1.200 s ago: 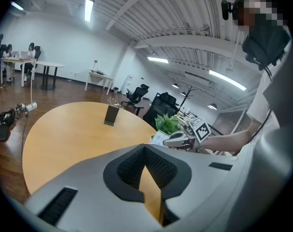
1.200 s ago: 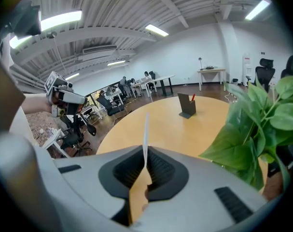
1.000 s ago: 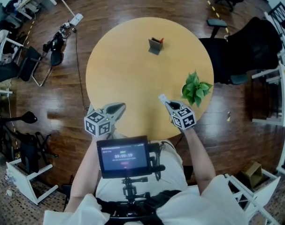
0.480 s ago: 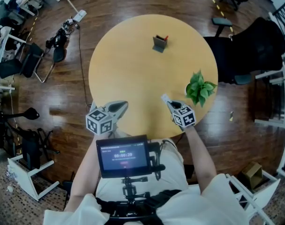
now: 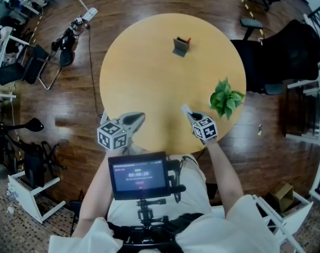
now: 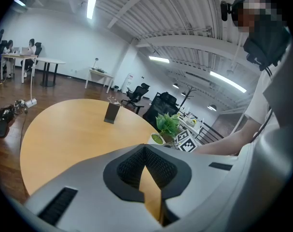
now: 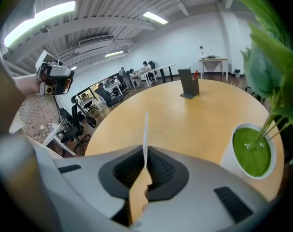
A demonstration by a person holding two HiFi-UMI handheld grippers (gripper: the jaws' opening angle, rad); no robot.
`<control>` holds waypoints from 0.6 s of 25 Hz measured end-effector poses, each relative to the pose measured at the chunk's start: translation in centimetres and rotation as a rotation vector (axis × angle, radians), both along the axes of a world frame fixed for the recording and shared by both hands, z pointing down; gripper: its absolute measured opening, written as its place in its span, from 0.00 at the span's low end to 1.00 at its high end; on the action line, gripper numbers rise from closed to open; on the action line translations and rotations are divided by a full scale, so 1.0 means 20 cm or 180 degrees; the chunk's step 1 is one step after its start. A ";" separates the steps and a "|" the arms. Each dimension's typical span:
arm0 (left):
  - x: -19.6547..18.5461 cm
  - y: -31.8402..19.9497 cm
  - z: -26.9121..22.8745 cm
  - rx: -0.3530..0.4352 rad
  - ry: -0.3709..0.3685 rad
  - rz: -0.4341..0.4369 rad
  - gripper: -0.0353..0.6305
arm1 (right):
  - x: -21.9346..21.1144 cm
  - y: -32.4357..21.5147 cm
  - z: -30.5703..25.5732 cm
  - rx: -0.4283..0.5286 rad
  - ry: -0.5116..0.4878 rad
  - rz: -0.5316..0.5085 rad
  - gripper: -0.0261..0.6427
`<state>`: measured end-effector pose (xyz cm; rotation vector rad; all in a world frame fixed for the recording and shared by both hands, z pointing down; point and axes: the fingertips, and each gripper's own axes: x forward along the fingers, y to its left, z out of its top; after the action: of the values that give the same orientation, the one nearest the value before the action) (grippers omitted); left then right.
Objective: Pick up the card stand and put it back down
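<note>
- Two grippers were over the round light-wood table's (image 5: 149, 78) near edge.
- Left gripper (image 5: 135, 120): jaws together, empty.
- Right gripper (image 5: 191, 115): clamped on a thin white card (image 7: 146, 132).
- Dark grey card stand (image 5: 181, 46) stood far across, untouched.

Far ahead of the right gripper (image 7: 145, 150), what the card stand (image 7: 188, 87) holds is too small to be told; the plant (image 7: 264, 57) at that gripper's right is cut off by the picture's edge; the lower end of the white card (image 7: 146, 129) is hidden between the jaws
</note>
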<state>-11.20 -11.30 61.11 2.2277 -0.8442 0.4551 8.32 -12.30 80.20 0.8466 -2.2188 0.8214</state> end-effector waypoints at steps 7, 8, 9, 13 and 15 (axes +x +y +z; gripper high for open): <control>0.00 0.00 0.00 0.0009 0.0004 0.0010 0.05 | 0.01 0.01 0.10 -0.0024 0.0080 -0.0002 0.08; -0.01 0.00 0.00 0.0005 0.0003 0.0007 0.05 | 0.01 0.01 0.12 -0.0038 0.0102 0.0009 0.08; -0.01 0.00 0.00 0.0001 0.0001 0.0004 0.05 | 0.02 0.02 0.14 -0.0053 0.0125 0.0018 0.08; -0.02 0.01 0.01 -0.0008 -0.0012 -0.0001 0.05 | 0.04 0.03 0.21 -0.0079 0.0178 0.0001 0.08; -0.02 0.01 0.01 -0.0005 -0.0016 0.0002 0.05 | 0.04 0.03 0.24 -0.0090 0.0186 -0.0005 0.08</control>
<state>-11.55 -11.19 61.21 2.2262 -0.8455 0.4616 9.22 -11.71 84.91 0.8448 -2.1520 0.8154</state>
